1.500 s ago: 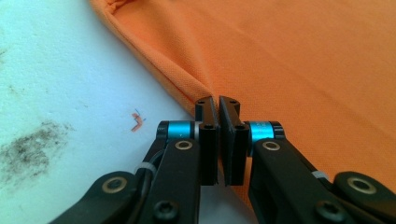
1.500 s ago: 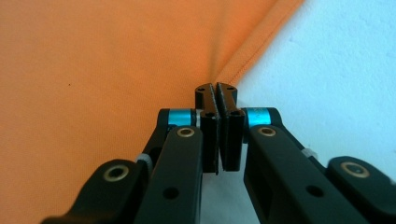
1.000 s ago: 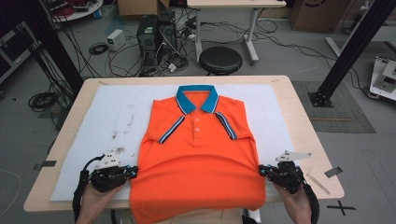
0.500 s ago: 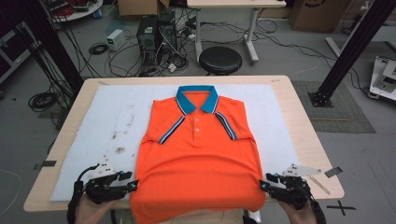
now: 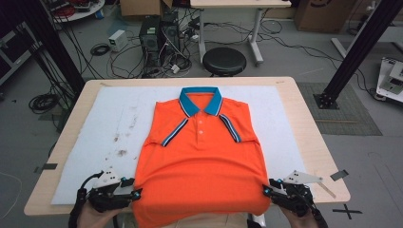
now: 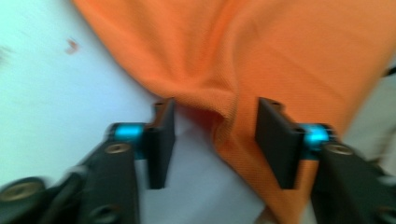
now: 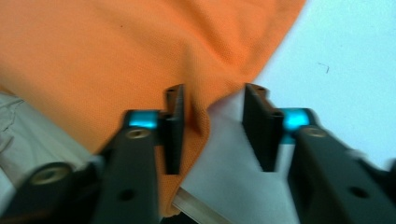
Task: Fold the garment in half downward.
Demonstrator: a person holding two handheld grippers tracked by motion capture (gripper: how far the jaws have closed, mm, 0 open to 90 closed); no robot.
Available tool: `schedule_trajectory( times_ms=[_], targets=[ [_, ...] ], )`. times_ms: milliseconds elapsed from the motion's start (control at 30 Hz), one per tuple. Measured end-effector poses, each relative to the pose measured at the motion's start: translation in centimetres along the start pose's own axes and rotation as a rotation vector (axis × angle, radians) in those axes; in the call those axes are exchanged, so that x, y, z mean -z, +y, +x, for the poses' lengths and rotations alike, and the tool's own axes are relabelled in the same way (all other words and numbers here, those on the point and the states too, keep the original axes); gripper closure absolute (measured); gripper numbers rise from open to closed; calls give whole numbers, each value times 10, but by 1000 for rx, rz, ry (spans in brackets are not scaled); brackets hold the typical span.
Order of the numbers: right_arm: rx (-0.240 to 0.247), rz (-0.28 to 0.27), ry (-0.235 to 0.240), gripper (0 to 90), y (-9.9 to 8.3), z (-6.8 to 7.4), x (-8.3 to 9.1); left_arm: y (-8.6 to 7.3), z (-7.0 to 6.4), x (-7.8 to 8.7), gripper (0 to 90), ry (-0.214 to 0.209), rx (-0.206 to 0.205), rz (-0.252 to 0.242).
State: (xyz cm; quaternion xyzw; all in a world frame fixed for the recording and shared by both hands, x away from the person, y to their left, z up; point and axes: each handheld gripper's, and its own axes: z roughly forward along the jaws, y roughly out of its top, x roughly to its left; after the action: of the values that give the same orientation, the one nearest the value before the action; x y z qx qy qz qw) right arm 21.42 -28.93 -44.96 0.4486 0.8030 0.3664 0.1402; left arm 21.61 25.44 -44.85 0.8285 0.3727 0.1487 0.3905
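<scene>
No writing, label, brand or number could be read anywhere in these views. The only sign was a black X (image 5: 352, 210) taped on the floor at the lower right of the high view. The orange polo shirt (image 5: 202, 161) carried no logo or print on its front. The cardboard box (image 5: 319, 13) at the upper right of the high view bore a dark mark too small and cut off to make out. Both gripper views were blurred and held no lettering.
</scene>
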Motion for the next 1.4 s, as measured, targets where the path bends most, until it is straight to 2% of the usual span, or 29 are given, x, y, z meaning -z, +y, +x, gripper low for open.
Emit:
schedule_trajectory(
  times_ms=[33,67,100,133,167,200,233,267,300,333,367,400,433,467,633,667,733,900,933,967,1000,1033,1067,1100,1167,1200,1267,1367,1400],
  targets=[
    [0,0,0,673,0,0,0,0,0,0,578,0,0,0],
    [4,2,17,754,0,1,-1,1,0,1,686,-50,-14,7],
    [4,2,17,754,0,1,-1,1,0,1,782,-50,-14,7],
    [11,9,50,860,1,0,-1,2,0,1,829,-76,-28,13],
    [11,9,50,860,1,0,-1,2,0,1,853,-76,-28,13],
    [8,17,70,884,1,-2,0,1,5,3,864,-107,-20,19],
    [8,17,70,884,1,-2,0,1,5,3,866,-107,-20,19],
    [-9,28,89,888,0,-7,4,-2,11,7,869,-141,-3,12],
    [-9,28,89,888,0,-7,4,-2,11,7,870,-141,-3,12],
    [-29,19,116,890,-4,-13,9,-4,15,11,871,-174,3,-5],
    [-29,19,116,890,-4,-13,9,-4,15,11,871,-174,3,-5],
    [-37,15,135,890,-7,-16,12,-6,18,16,871,-207,-1,-14],
    [-37,15,135,890,-7,-16,12,-6,18,16,871,-207,-1,-14],
    [-26,18,150,890,-11,-16,15,-8,19,19,872,-228,-23,-11],
    [-10,35,155,890,-17,-12,20,-13,15,22,871,-282,-47,3],
    [-13,41,162,889,-22,-11,24,-15,13,25,871,-319,-72,19],
    [-12,48,171,889,-26,-10,27,-17,10,27,870,-336,-91,22],
    [2,43,173,851,-30,-7,29,-15,14,30,845,-351,-79,-11],
    [11,14,143,711,-27,-8,30,-14,16,31,745,-342,-76,-23],
    [11,14,143,711,-27,-8,30,-13,18,34,745,-326,-74,-37],
    [-7,-25,103,576,-21,-12,30,-11,20,36,615,-305,-64,-55],
    [-7,-25,103,576,-21,-12,30,-9,22,38,615,-286,-53,-69],
    [-32,-62,91,441,-13,-18,31,-4,26,41,553,-243,-42,-93],
    [-32,-62,91,441,-13,-18,31,-4,26,41,511,-243,-42,-93],
    [-47,-99,60,381,-4,-26,29,3,32,43,491,-204,-24,-127],
    [-55,-135,43,360,5,-33,27,7,35,43,444,-187,-24,-136],
    [-66,-157,24,335,15,-40,23,20,41,40,408,-147,-32,-153],
    [-54,-169,18,331,26,-45,17,30,45,37,381,-133,-40,-160],
    [-42,-167,-2,329,35,-49,10,40,49,32,369,-123,-47,-163]
  ],
)
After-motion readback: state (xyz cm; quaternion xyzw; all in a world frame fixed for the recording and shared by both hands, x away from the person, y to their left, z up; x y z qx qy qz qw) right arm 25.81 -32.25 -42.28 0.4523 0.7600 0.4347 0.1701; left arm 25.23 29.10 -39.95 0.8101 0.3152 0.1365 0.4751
